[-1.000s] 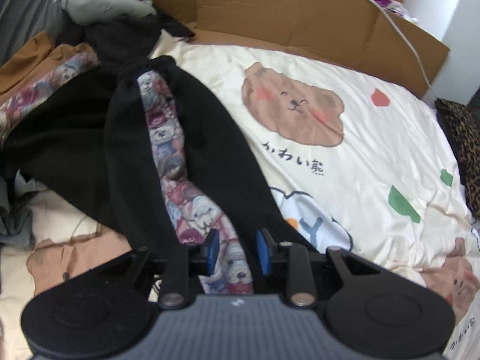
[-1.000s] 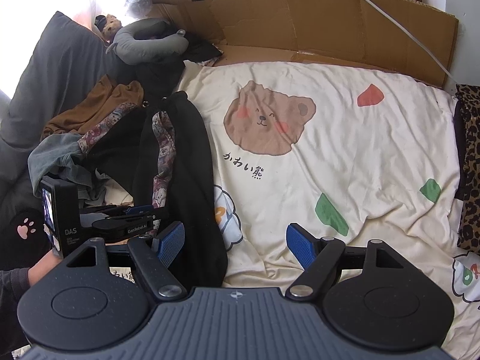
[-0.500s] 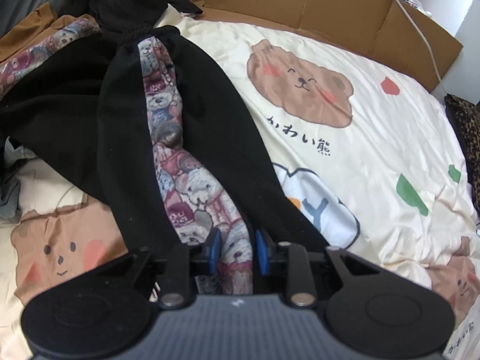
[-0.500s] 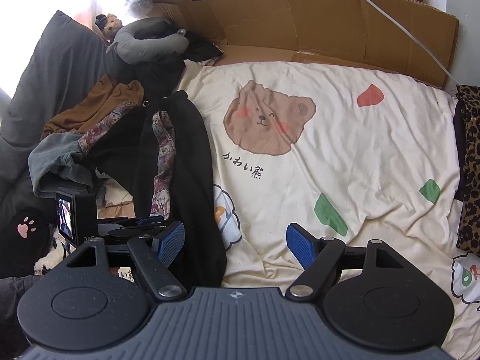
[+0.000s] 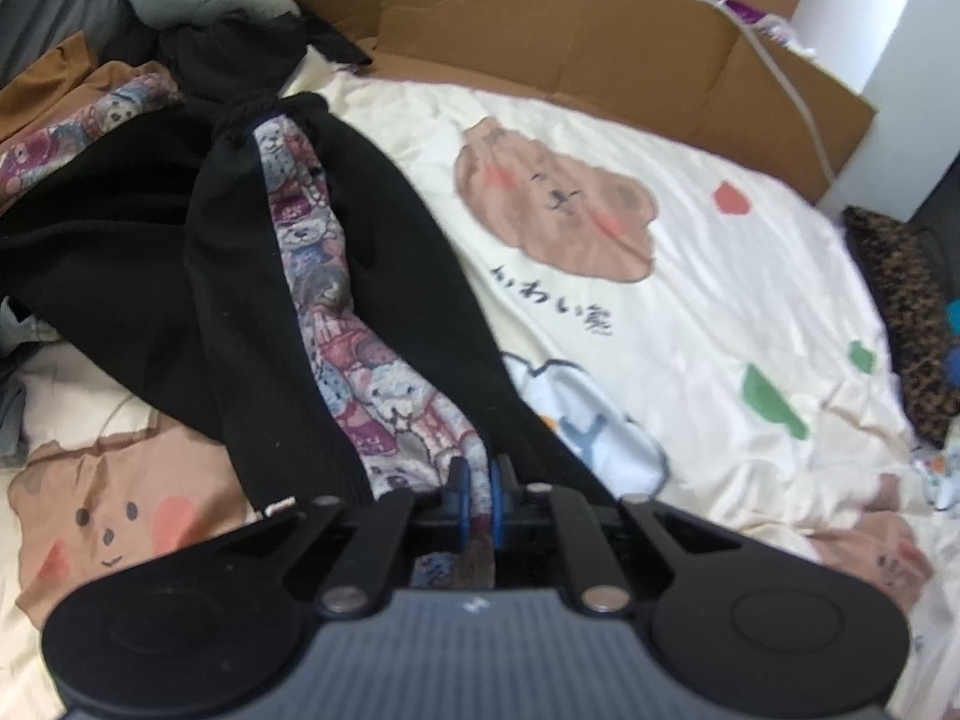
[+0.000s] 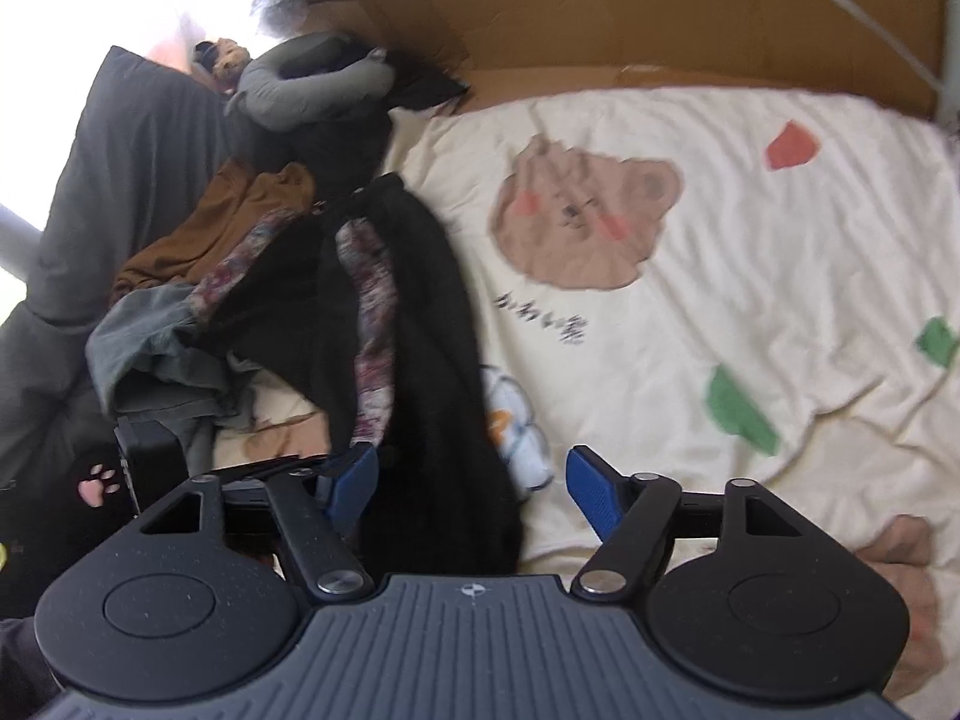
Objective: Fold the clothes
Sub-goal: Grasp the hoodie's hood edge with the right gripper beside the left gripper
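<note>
A black garment [image 5: 384, 276] with a bear-print lining [image 5: 336, 336] lies stretched along the left part of the cream bear-print bedsheet [image 5: 690, 312]. My left gripper [image 5: 477, 489] is shut on the near end of that lining, with cloth pinched between its blue pads. In the right wrist view the same black garment [image 6: 432, 324] runs up the sheet [image 6: 690, 300]. My right gripper [image 6: 474, 480] stands open above the garment's near end, its blue fingers [image 6: 591, 492] wide apart and holding nothing. Part of the left gripper's body [image 6: 150, 468] shows at lower left.
A heap of clothes, brown [image 6: 222, 228], grey [image 6: 150, 348] and black, lies at the left. A grey neck pillow [image 6: 312, 84] sits behind it. Flattened cardboard [image 5: 570, 60] lines the far edge of the bed. A leopard-print cushion [image 5: 906, 312] lies at the right edge.
My left gripper has closed from a narrow gap onto the lining's near end. The right gripper has shifted slightly, still open; both views are now blurred by motion.
</note>
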